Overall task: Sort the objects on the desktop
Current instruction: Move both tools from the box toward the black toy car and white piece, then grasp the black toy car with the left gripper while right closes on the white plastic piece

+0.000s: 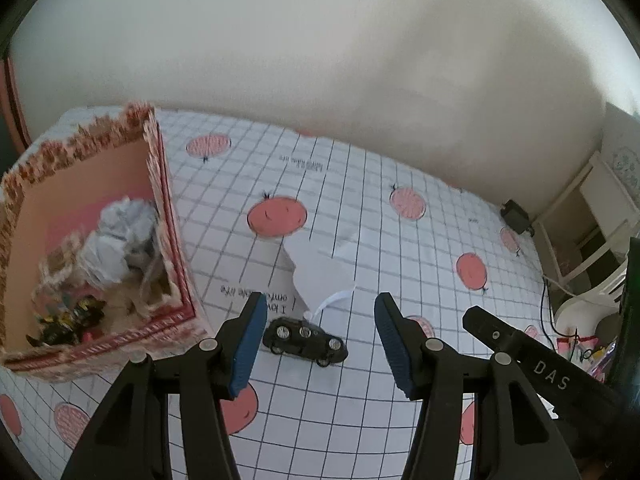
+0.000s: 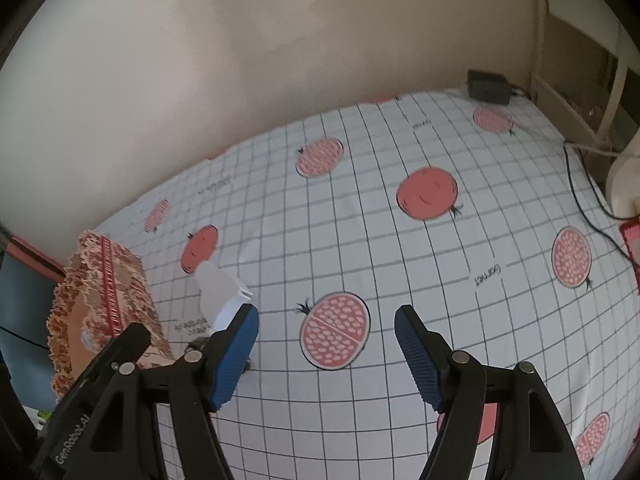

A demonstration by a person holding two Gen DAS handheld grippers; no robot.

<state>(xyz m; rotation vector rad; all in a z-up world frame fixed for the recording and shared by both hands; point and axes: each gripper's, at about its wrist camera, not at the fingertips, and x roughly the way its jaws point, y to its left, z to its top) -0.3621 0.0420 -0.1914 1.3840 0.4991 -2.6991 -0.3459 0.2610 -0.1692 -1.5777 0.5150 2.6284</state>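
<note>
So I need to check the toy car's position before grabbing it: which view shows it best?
The left wrist view: the black toy car lies in full sight on the tablecloth, just beyond the open left claw. In the right wrist view, only a dark sliver shows behind the right claw's left finger.

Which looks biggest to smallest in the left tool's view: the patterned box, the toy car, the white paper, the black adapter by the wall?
1. Patterned box
2. White paper
3. Toy car
4. Black adapter, though it sits farthest away, so its true size against the car is unsure.
</note>
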